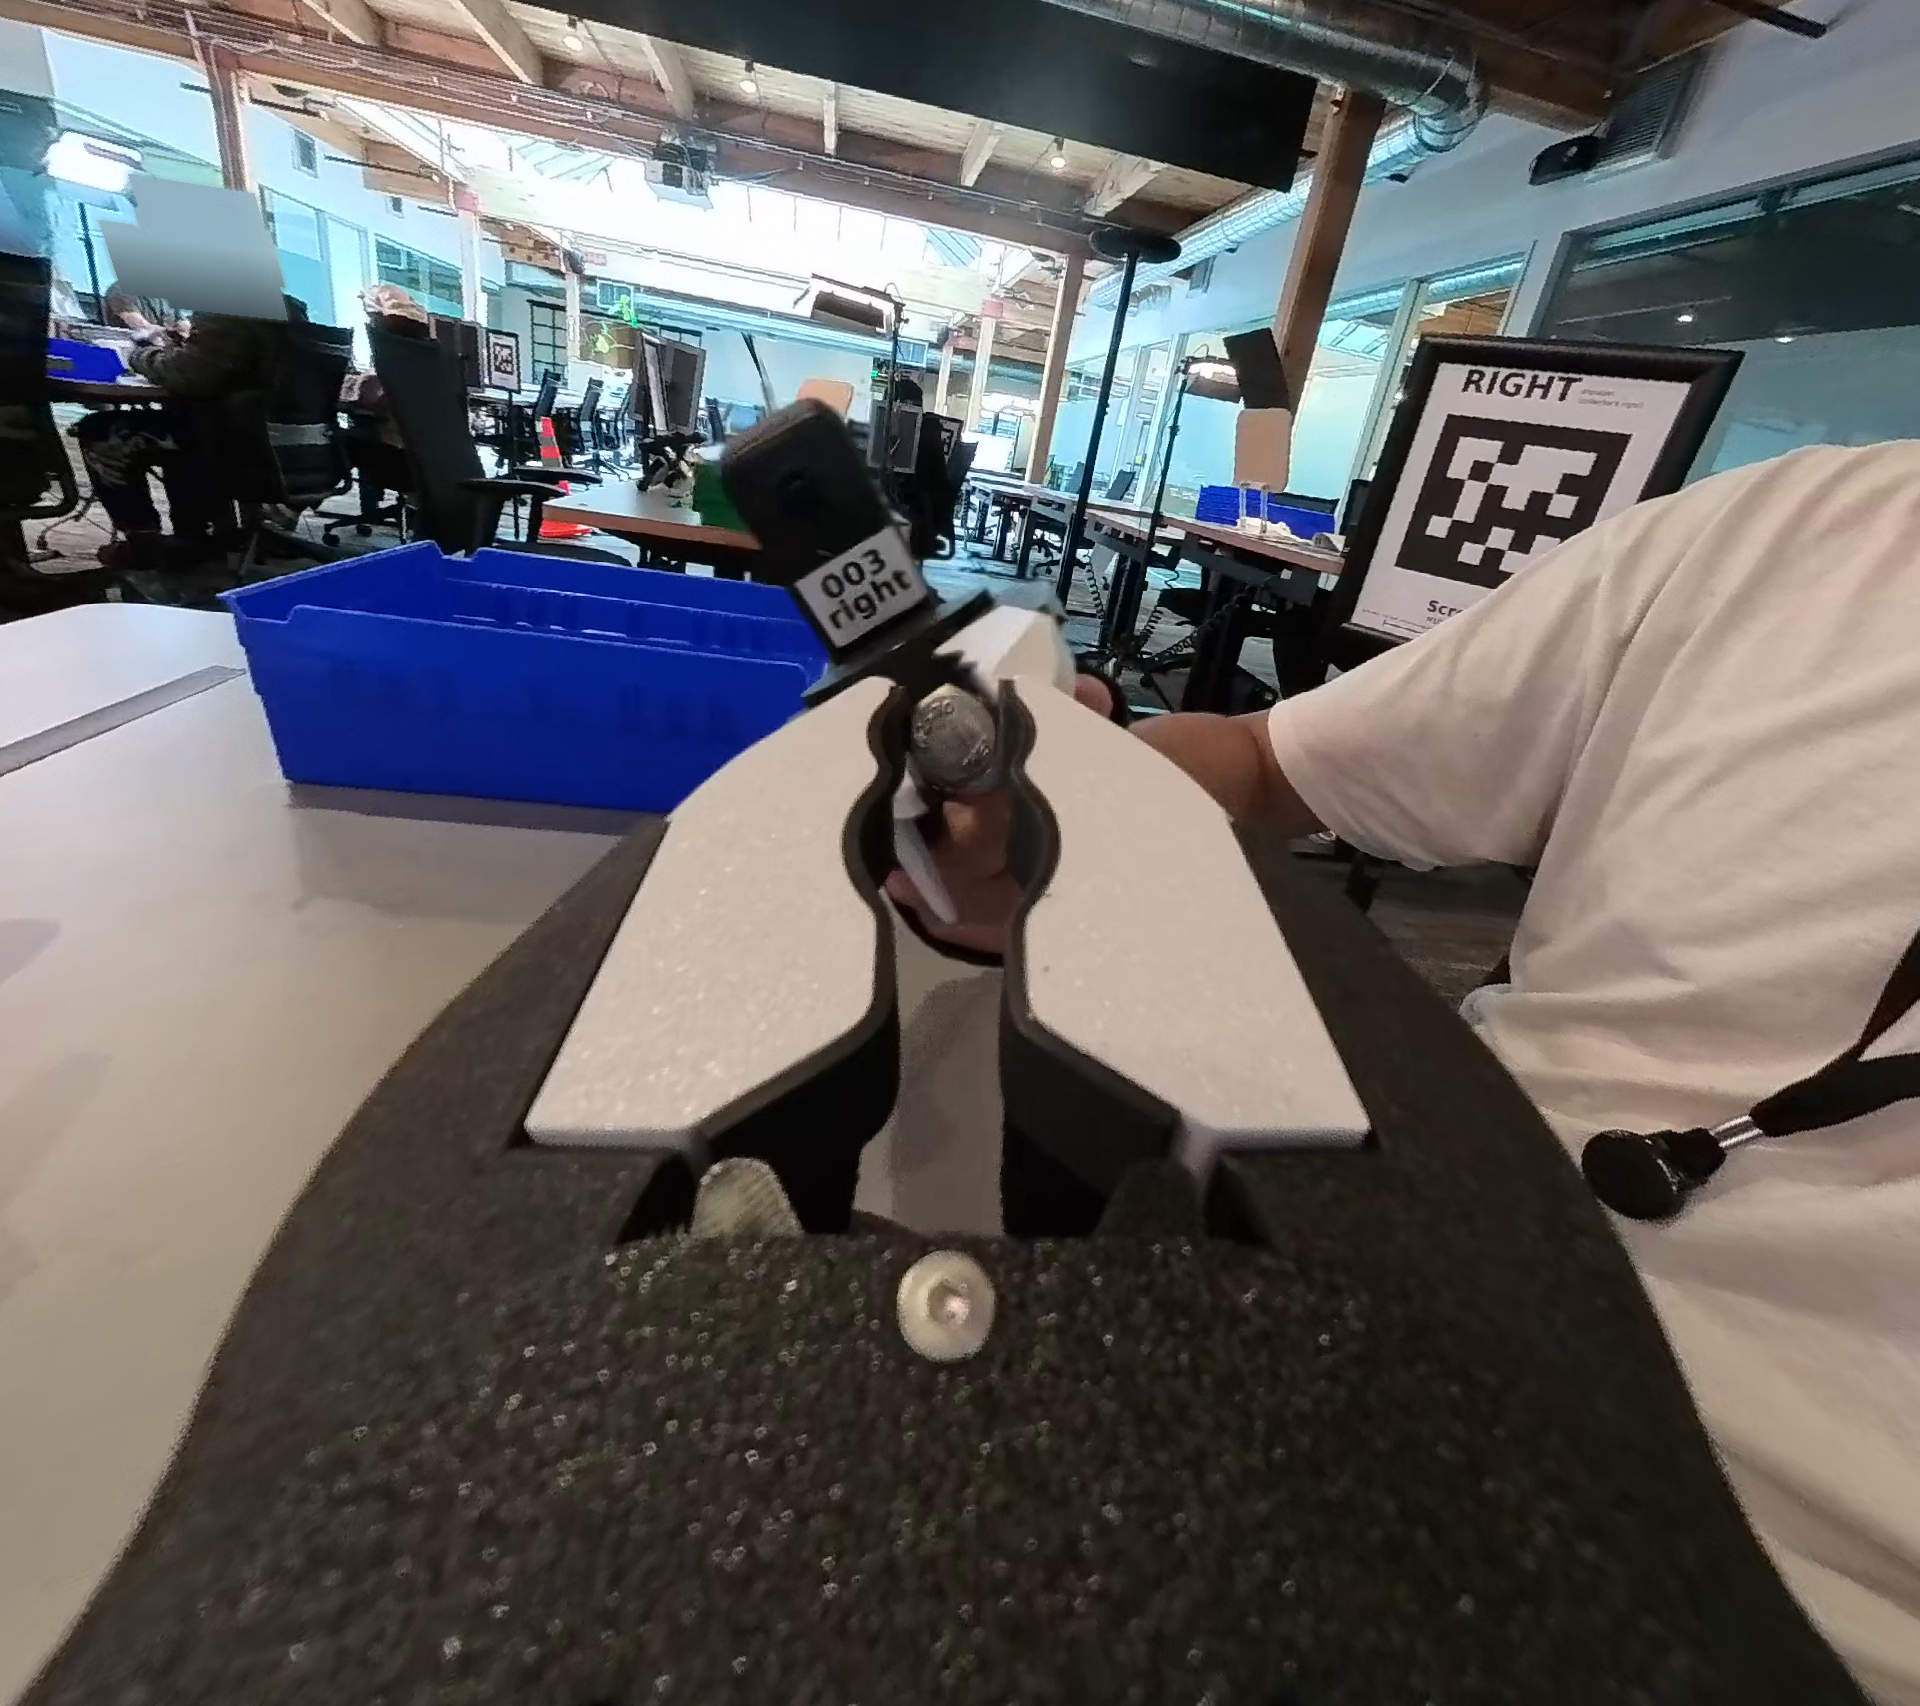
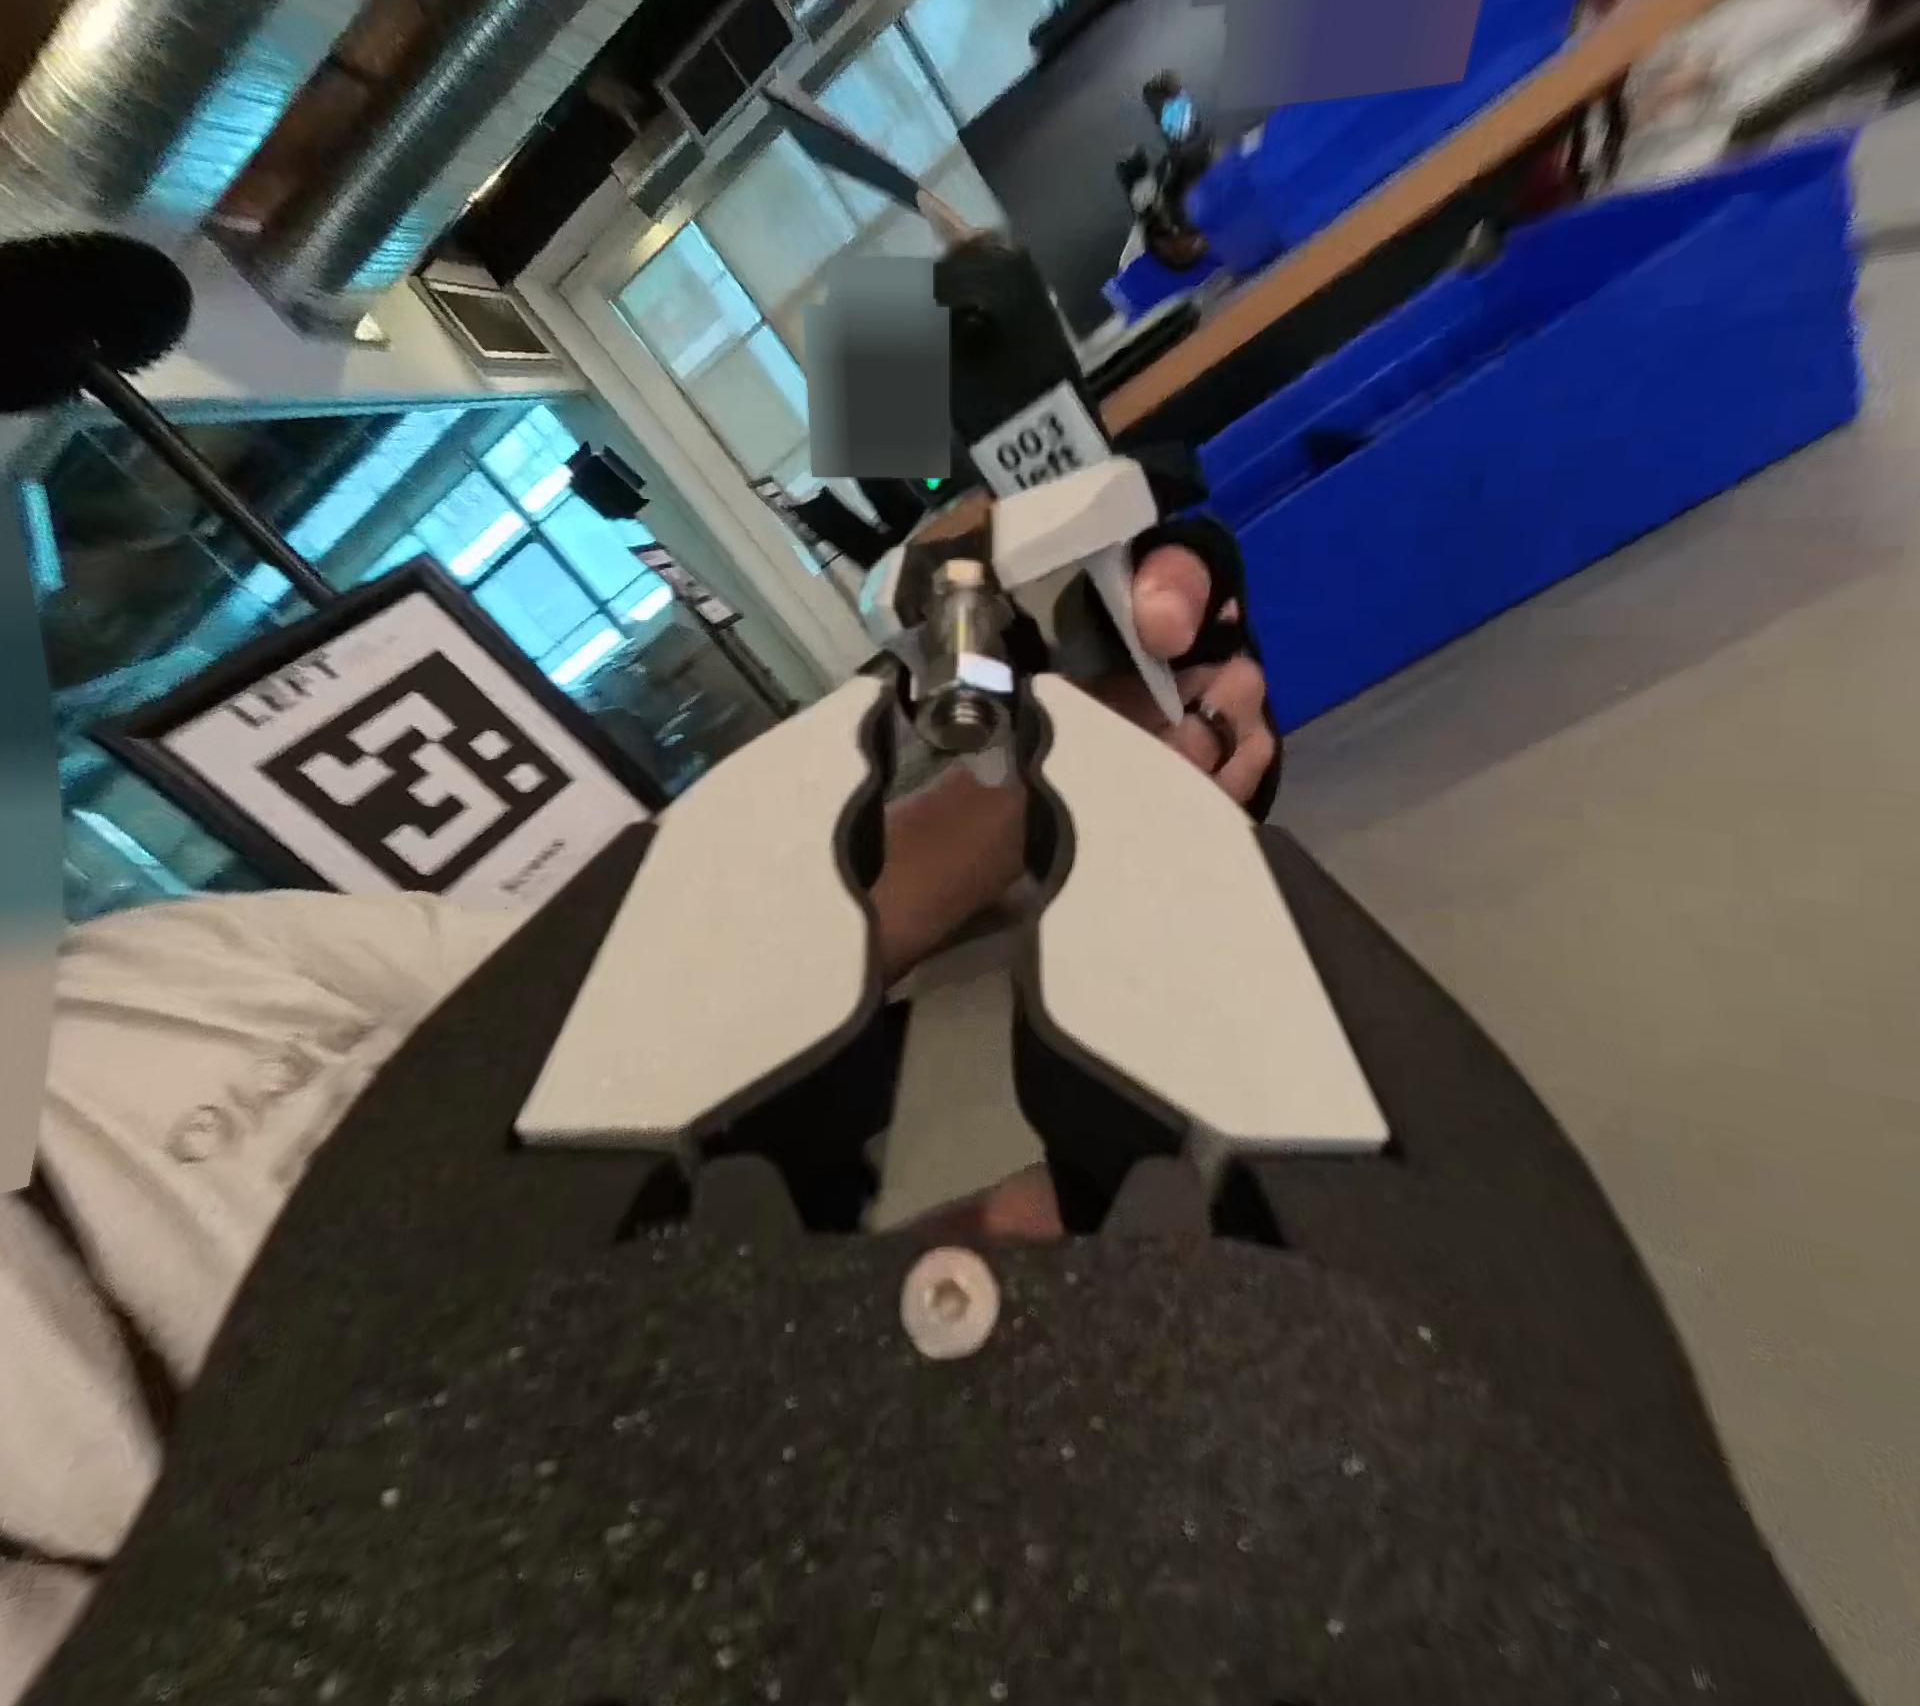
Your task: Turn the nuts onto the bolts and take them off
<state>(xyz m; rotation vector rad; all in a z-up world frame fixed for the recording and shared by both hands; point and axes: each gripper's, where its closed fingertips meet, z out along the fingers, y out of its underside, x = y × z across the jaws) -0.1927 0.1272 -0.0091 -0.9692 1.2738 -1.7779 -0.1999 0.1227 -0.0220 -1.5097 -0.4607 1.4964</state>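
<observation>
One bolt (image 2: 958, 657) with one nut (image 2: 975, 675) threaded on its shank is held in the air between the two tongs, which face each other tip to tip. In the left wrist view, the left tongs (image 1: 954, 742) are clenched on the bolt's round head (image 1: 954, 734), right at their tips. In the right wrist view, the right tongs (image 2: 961, 700) sit on either side of the nut near the free threaded end; contact looks likely, but motion blur leaves the grasp uncertain. Each tongs is carried by a hand (image 2: 1205, 648) in a black fingerless glove. Below lies a grey table (image 1: 156, 877); a blue bin (image 1: 499, 680) stands on it well behind the tongs. Two framed marker boards (image 1: 1527, 493) stand at the sides.
</observation>
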